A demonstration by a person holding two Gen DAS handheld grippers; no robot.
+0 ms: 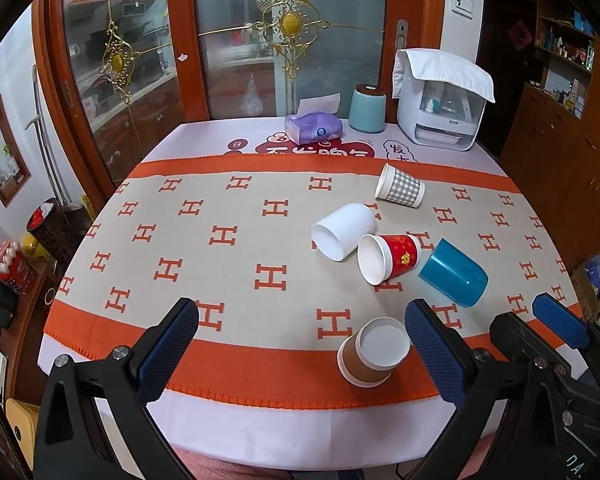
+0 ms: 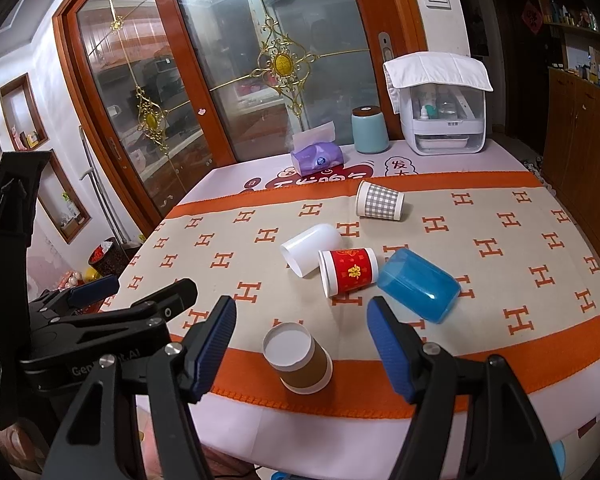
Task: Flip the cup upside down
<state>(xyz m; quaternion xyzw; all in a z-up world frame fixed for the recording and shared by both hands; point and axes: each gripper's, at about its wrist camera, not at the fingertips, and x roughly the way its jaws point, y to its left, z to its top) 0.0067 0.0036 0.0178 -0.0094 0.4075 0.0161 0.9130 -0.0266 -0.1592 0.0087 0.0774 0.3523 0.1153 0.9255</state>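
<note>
A brown paper cup [image 1: 374, 351] [image 2: 298, 358] stands upside down near the table's front edge. Behind it lie several cups on their sides: a white one [image 1: 343, 230] [image 2: 312, 249], a red one [image 1: 388, 257] [image 2: 349, 271], a blue plastic one [image 1: 454, 273] [image 2: 418, 285] and a grey checked one [image 1: 400, 186] [image 2: 379, 201]. My left gripper [image 1: 300, 344] is open and empty above the front edge, left of the brown cup. My right gripper [image 2: 302, 344] is open and empty, with the brown cup between its fingers in view. The right gripper also shows in the left wrist view [image 1: 536, 328].
A purple tissue pack [image 1: 314, 125] [image 2: 318, 158], a teal canister [image 1: 367, 108] [image 2: 370, 130] and a white appliance [image 1: 440, 100] [image 2: 440, 104] stand at the table's far edge before glass doors. The orange patterned cloth [image 1: 220, 240] covers the table. A wooden cabinet [image 2: 580, 120] stands to the right.
</note>
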